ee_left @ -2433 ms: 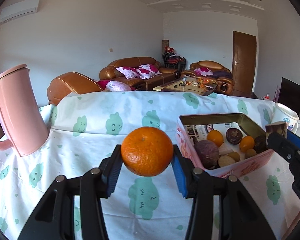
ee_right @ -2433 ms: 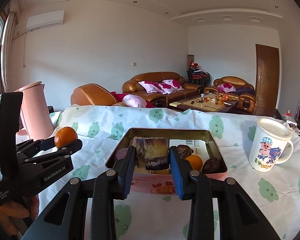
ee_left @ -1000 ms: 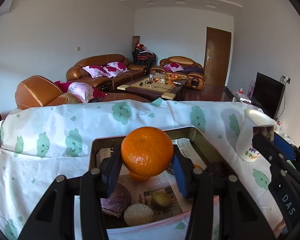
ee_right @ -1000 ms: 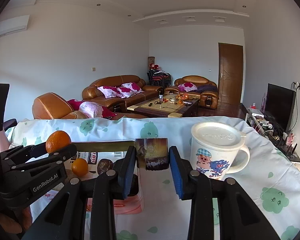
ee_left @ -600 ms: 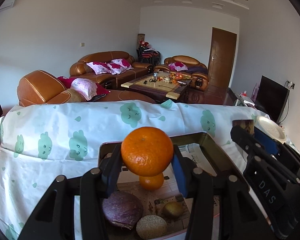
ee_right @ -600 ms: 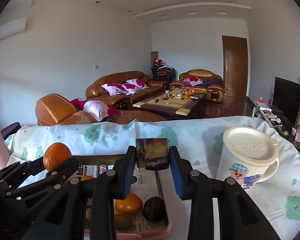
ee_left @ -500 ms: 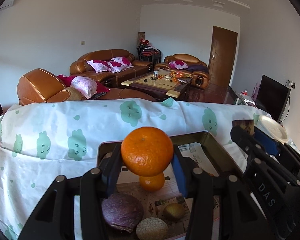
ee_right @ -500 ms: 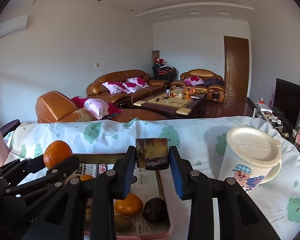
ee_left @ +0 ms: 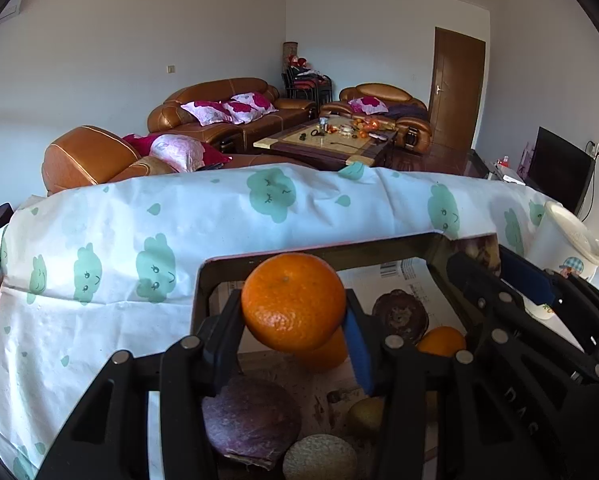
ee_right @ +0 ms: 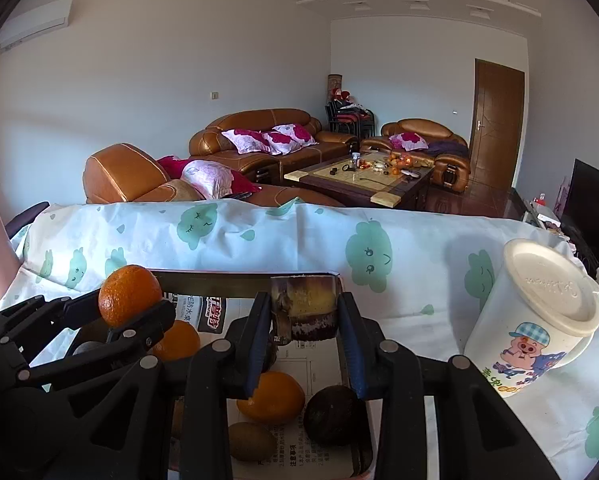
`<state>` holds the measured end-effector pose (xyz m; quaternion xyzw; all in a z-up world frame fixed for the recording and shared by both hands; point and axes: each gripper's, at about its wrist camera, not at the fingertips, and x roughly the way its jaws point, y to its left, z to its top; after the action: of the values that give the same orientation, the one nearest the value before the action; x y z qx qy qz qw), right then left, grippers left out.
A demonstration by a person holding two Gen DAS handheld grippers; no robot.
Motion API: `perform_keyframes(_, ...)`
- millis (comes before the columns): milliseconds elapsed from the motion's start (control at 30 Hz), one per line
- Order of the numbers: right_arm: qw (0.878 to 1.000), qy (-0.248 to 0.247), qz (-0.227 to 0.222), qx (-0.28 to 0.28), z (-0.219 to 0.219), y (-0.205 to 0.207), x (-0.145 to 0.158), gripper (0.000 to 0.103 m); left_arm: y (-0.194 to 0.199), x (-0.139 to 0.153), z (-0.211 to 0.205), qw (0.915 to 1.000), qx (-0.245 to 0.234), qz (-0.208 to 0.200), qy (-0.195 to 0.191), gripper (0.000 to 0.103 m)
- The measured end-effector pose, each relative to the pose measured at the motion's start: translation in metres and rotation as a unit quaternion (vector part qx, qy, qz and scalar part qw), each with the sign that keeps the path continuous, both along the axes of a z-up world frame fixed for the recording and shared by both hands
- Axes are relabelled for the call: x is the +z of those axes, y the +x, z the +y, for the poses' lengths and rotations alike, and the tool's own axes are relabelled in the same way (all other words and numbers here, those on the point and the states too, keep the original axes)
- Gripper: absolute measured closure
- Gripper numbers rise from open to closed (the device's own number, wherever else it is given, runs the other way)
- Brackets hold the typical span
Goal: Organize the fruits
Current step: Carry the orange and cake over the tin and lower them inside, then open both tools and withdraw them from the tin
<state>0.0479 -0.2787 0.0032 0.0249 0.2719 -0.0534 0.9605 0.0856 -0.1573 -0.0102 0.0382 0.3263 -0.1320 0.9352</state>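
Living room behind: two brown leather sofas (ee_right: 259,136) with pink flowered cushions, one low wooden coffee table (ee_right: 359,178), one dark door. Up front, white tablecloth (ee_right: 259,236), slightly creased, printed with green cloud faces. On it, one rectangular metal tin (ee_left: 339,248), dark inside, lined with printed paper, and just to its right one white lidded mug (ee_right: 535,312) with a cartoon pig. Two grippers, both over the tin. Left gripper (ee_left: 291,332) clamped on one orange (ee_left: 293,300): round, glossy, pebbled skin, stem dimple turned up and toward the camera, no real long axis, held in the air above the tin's left half. Right gripper (ee_right: 303,332) clenched on one short piece of sugar cane (ee_right: 303,304): stubby cylinder, purple bark, yellowish patch on the upper side, seemingly standing upright between the blue pads, over the tin's far right corner. Six fruits counted in the tin from the left wrist view: two loose oranges (ee_left: 439,340), smooth and round; one dark wrinkled fruit (ee_left: 399,314); one big purple ball (ee_left: 251,416) with dull streaked skin; one rough beige ball (ee_left: 319,458); one small yellow-green oval (ee_left: 365,414). From the right wrist view only some of these in sight, partly hidden under the black gripper frames.
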Motion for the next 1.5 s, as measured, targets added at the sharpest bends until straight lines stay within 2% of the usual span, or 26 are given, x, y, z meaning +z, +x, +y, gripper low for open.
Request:
perform_keyframes(200,0.999,0.033,0.024,0.028,-0.006,0.008,-0.007,0.066,0.004,-0.008,0.003,0.9997,0.003,0.025,-0.001,0.054)
perform_keyframes(300,0.997,0.053,0.028,0.039,-0.009,0.007,-0.009,0.066,0.003,-0.008,0.004,0.9997,0.005,0.023,0.002,0.051)
perform_keyframes(367,0.997,0.064,0.023,0.044,-0.012,0.004,-0.009,0.066,-0.001,-0.006,0.005,0.9998,0.011,0.013,0.005,0.042)
perform_keyframes(433,0.997,0.069,0.013,0.043,-0.014,-0.001,-0.008,0.065,-0.005,-0.004,0.009,0.9998,0.017,0.005,0.001,0.027)
perform_keyframes(467,0.997,0.069,0.004,0.04,-0.016,-0.004,-0.005,0.059,-0.008,-0.003,0.011,0.9999,0.012,0.001,-0.005,0.025)
perform_keyframes(500,0.997,0.069,-0.006,0.037,-0.017,-0.008,-0.003,0.043,-0.013,0.0,0.012,0.9999,0.009,-0.008,-0.01,0.018)
perform_keyframes(533,0.997,0.068,-0.019,0.033,-0.018,-0.013,0.0,0.035,-0.019,0.003,0.012,0.9997,0.011,-0.021,-0.008,0.008)
perform_keyframes(567,0.997,0.064,-0.035,0.027,-0.017,-0.019,0.003,0.025,-0.025,0.006,0.01,0.9992,0.014,-0.037,-0.004,0.004)
perform_keyframes(600,0.997,0.057,-0.051,0.02,-0.016,-0.024,0.006,0.024,-0.031,0.01,0.009,0.9984,0.015,-0.054,-0.001,0.001)
perform_keyframes(733,0.996,0.032,-0.082,-0.004,-0.01,-0.037,0.015,0.024,-0.051,0.02,0.009,0.9955,0.014,-0.092,0.014,0.0)
perform_keyframes(900,0.992,0.041,-0.116,-0.025,-0.008,-0.059,0.019,0.024,-0.069,0.021,0.024,0.9943,0.03,-0.103,-0.004,0.0)
perform_keyframes(1067,0.987,0.02,-0.152,-0.047,-0.001,-0.091,0.024,0.024,-0.087,0.024,0.038,0.9918,0.04,-0.121,-0.015,0.0)
perform_keyframes(1333,0.976,0.045,-0.195,-0.087,-0.009,-0.125,0.028,0.024,-0.106,0.026,0.051,0.9879,0.044,-0.146,-0.027,0.0)
perform_keyframes(1500,0.974,0.052,-0.2,-0.091,-0.011,-0.13,0.028,0.024,-0.111,0.027,0.05,0.9869,0.045,-0.153,-0.025,0.0)
